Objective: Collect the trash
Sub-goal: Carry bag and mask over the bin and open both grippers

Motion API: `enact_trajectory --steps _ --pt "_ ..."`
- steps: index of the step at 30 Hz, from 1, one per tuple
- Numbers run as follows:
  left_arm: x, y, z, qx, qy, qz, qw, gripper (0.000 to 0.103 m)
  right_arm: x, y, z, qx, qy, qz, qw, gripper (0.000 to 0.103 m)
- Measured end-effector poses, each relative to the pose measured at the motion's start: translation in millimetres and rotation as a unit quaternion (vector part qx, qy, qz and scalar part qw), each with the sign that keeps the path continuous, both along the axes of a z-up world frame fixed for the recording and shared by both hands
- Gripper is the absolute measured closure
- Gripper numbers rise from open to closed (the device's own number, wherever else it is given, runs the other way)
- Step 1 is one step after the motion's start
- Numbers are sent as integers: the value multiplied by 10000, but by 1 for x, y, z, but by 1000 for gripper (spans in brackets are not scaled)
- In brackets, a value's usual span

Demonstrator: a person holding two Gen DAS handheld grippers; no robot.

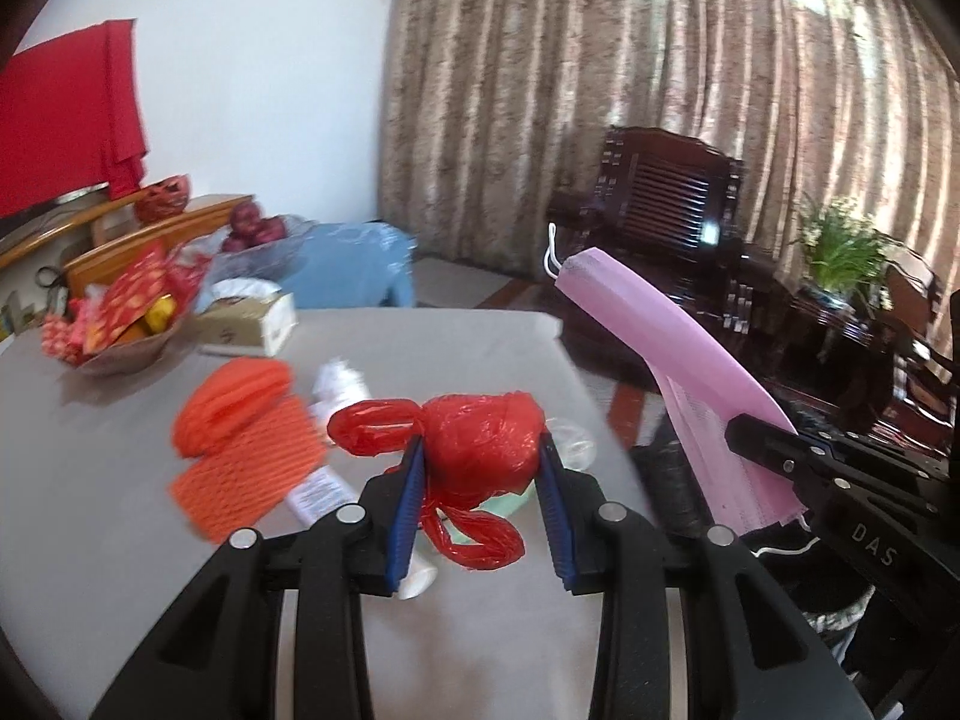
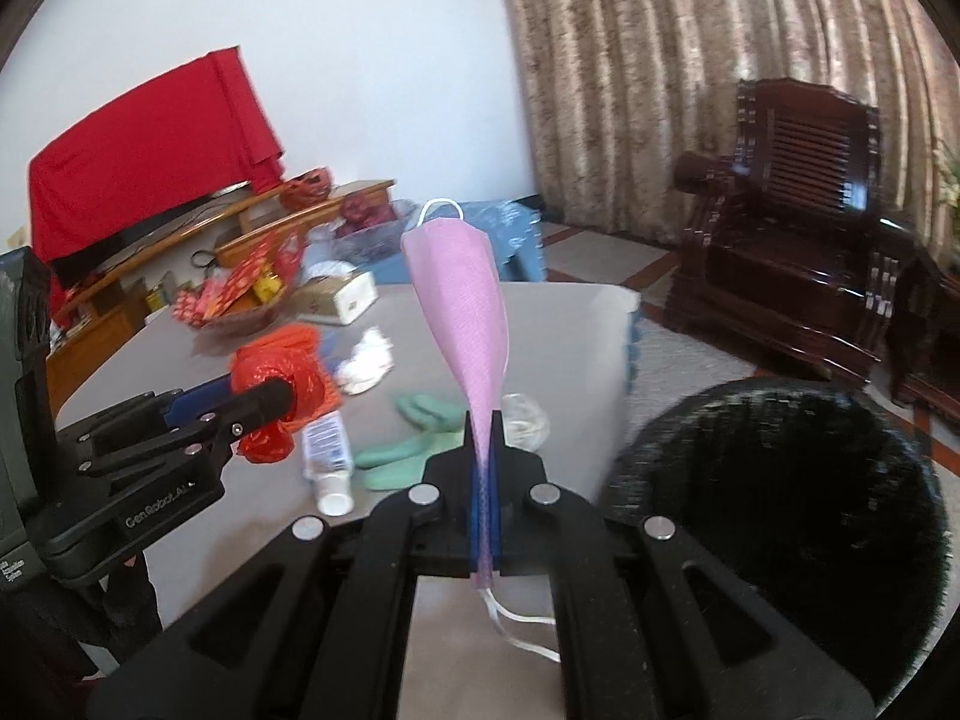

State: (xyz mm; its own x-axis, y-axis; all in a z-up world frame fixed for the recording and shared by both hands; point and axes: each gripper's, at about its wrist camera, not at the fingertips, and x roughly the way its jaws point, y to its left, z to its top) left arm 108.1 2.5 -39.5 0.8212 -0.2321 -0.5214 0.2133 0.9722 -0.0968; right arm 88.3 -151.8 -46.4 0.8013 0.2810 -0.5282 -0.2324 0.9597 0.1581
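- Tongs on the left (image 1: pixel 483 450) are closed on a knotted red plastic bag (image 1: pixel 480 444); bag is squeezed between the blue pads (image 1: pixel 405 510), w/ its tied loops sticking out front and back, held above the table.
- Right tongs (image 2: pixel 483 420) are clamped flat on a pink face mask (image 2: pixel 462 312); mask stands up and fans out past the tips, white ear loop at top, second loop trailing below the jaws.
- Grey table (image 1: pixel 90 480) is seen beneath both tools.
- Still lying on it: orange foam fruit netting (image 1: pixel 246 438), small clear bottle w/ white cap (image 2: pixel 327 456), green strips (image 2: pixel 396 450), crumpled white tissue (image 2: pixel 366 360), clear plastic bit (image 2: pixel 528 414).
- Black bin (image 2: pixel 780 528) is seen at the table's right edge, below the right tongs, mouth open upward.
- At the table's far side: bowl of red packets (image 1: pixel 114 324) and a tissue box (image 1: pixel 252 318), just beside each other.
- Behind: dark wood chair (image 2: pixel 798 228), patterned curtain (image 1: pixel 660 60), red cloth (image 2: pixel 150 150) draped at left.
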Motion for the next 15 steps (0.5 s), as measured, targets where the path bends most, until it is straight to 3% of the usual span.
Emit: enact_trajectory --steps 15 --pt "11 -105 12 -114 -249 -1026 9943 67 -33 -112 -2 -34 -85 -1326 9911 101"
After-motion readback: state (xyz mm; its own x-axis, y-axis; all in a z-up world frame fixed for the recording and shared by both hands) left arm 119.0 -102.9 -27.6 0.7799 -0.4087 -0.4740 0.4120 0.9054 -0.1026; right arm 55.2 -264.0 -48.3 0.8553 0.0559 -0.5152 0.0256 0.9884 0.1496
